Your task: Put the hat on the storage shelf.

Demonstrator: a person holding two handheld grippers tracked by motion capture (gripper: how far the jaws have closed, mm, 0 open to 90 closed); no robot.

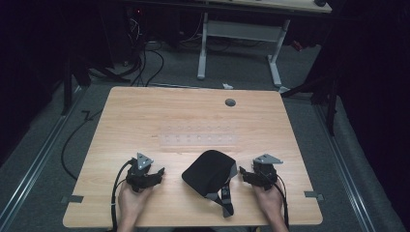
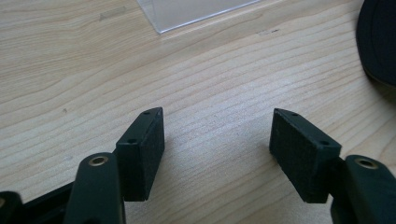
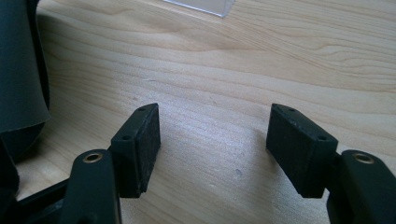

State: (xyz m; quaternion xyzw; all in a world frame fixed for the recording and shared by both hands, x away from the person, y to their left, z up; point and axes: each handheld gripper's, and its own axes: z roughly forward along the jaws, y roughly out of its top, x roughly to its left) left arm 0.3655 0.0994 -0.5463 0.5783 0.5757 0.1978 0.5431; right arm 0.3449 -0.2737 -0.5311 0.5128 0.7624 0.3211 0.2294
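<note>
High view shows a black cap [image 1: 209, 175], perhaps, between the wide-open, empty left gripper [image 1: 157, 172] and right gripper [image 1: 244, 173].

The left hand-held gripper [image 2: 217, 140] sits low over the wooden tabletop [image 2: 93, 70], its two black jaws spread wide with only bare wood grain between them. Each jaw carries a dark textured pad [image 2: 299, 154] on its inner face. At the top edge lies the corner of a clear plastic sheet [image 2: 187, 11]. At the upper right edge, part of a black cap [image 2: 378, 42] rests on the wood, apart from the jaws.
</note>
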